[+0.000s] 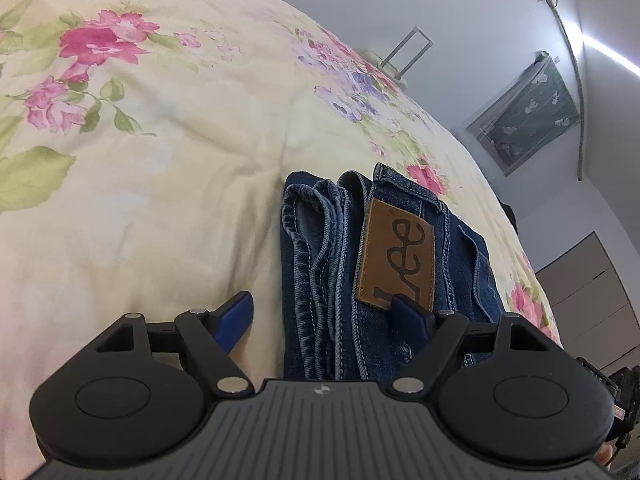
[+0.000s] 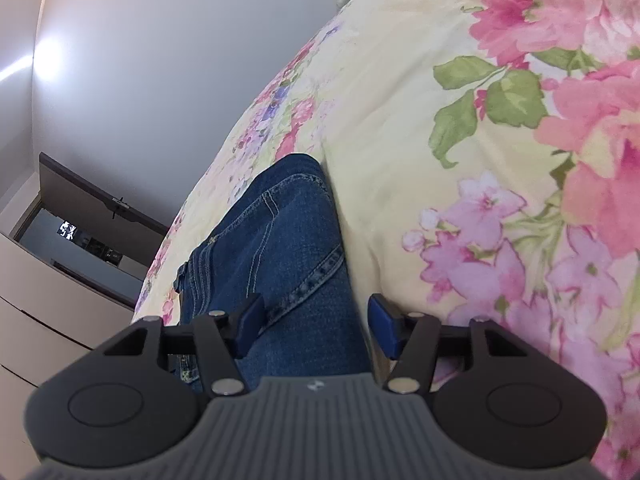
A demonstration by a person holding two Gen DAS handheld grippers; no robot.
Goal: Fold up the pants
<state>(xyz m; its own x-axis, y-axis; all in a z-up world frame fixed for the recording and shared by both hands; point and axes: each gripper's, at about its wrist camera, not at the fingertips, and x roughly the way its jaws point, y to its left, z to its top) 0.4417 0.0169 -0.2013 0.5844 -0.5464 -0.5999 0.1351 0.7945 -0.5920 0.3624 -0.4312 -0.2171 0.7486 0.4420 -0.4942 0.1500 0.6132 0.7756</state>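
Left gripper (image 1: 322, 306): jaws stand wide apart, nothing clamped. Its blue fingers (image 1: 236, 316) straddle one end of the folded jeans (image 1: 384, 264); one pad sits over bare bedspread to the side of the denim, the other lies over the cloth just at the lower corner of the brown leather patch (image 1: 396, 252). Whether that pad actually touches the fabric cannot be told from this view.

Right gripper (image 2: 318, 322): jaws apart, less widely than the left, nothing gripped. One blue pad (image 2: 250, 322) lies over the denim, the other is just off the edge of the jeans (image 2: 280, 240), above the bedspread. A stitched hem runs diagonally across the cloth between the pads.

Jeans: dark blue denim, lying folded into a compact stack on the bed, not held by either gripper. In the left wrist view the stacked hems and waistband layers show side by side at the near end, patch facing up. In the right wrist view the bundle runs away from the camera as a narrow folded strip, smooth on top, with seams and a pocket edge visible.

Bedspread (image 1: 160, 160): pale yellow with pink and purple flowers and green leaves, lightly creased around the jeans.

Surroundings: grey wall behind the bed, a dark patterned curtain (image 1: 528, 108) at a window, a strip light (image 1: 612, 54), pale drawers (image 2: 48, 320) beside the bed.
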